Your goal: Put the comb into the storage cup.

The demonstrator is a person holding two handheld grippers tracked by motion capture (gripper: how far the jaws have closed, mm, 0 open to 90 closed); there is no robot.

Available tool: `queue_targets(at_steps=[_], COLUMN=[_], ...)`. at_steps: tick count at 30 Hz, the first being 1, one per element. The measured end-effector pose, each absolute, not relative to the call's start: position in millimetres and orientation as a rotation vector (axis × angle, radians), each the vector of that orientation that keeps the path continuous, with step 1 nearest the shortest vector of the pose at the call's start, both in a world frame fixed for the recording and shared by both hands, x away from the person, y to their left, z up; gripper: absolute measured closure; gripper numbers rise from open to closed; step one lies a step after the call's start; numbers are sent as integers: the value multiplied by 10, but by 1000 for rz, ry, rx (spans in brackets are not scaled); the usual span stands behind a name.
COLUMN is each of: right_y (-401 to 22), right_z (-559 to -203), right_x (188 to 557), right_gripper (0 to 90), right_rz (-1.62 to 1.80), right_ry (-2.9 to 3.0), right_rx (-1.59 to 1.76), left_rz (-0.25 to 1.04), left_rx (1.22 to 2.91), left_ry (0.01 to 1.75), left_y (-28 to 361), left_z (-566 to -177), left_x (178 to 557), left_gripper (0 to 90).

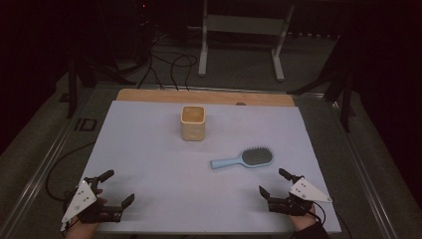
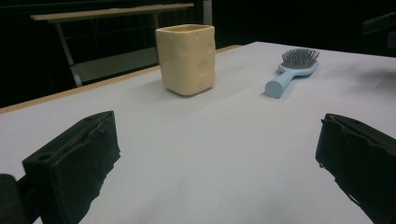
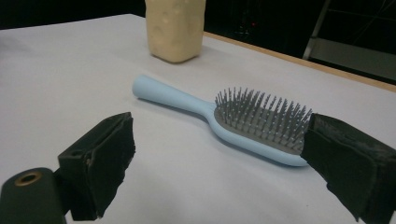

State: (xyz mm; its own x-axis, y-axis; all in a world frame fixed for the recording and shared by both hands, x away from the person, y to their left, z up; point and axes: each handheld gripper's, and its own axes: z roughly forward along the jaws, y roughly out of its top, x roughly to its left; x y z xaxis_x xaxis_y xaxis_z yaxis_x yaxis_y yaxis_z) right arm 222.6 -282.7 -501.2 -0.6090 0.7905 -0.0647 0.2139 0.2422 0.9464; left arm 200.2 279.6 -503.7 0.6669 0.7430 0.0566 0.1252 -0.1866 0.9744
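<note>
A light blue hairbrush [image 1: 245, 159] lies bristles up on the white table cover, right of centre, its handle pointing left. A cream square cup [image 1: 193, 123] stands upright farther back near the middle. My right gripper [image 1: 273, 182] rests near the front right edge, just in front of the brush head, open with nothing between its jaws. In the right gripper view the hairbrush [image 3: 243, 119] lies close ahead and the cup [image 3: 175, 28] behind it. My left gripper [image 1: 118, 187] sits at the front left, open and empty. The left gripper view shows the cup [image 2: 187, 58] and hairbrush [image 2: 292, 70] farther off.
The white table cover [image 1: 149, 164] lies on a wooden board whose bare strip [image 1: 149, 95] shows at the back. Cables [image 1: 169, 67] and a metal stand [image 1: 239, 30] are on the floor beyond the table. Dark surroundings lie on both sides.
</note>
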Motion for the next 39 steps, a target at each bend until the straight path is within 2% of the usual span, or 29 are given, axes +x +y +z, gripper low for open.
queue_targets(at_steps=[31,39], right_y=[-2634,-2615], right_z=[-4953,-4842], right_x=[2165,2144], right_gripper=[89,88], right_rz=[1278,1287], right_ry=[2122,2134], right_rx=[874,866], left_rz=[631,632], left_rx=[1684,1686], left_ry=[705,702], left_y=[2792,2788], left_z=[-5024,-5022], left_x=[1998,1998], left_gripper=[0,0])
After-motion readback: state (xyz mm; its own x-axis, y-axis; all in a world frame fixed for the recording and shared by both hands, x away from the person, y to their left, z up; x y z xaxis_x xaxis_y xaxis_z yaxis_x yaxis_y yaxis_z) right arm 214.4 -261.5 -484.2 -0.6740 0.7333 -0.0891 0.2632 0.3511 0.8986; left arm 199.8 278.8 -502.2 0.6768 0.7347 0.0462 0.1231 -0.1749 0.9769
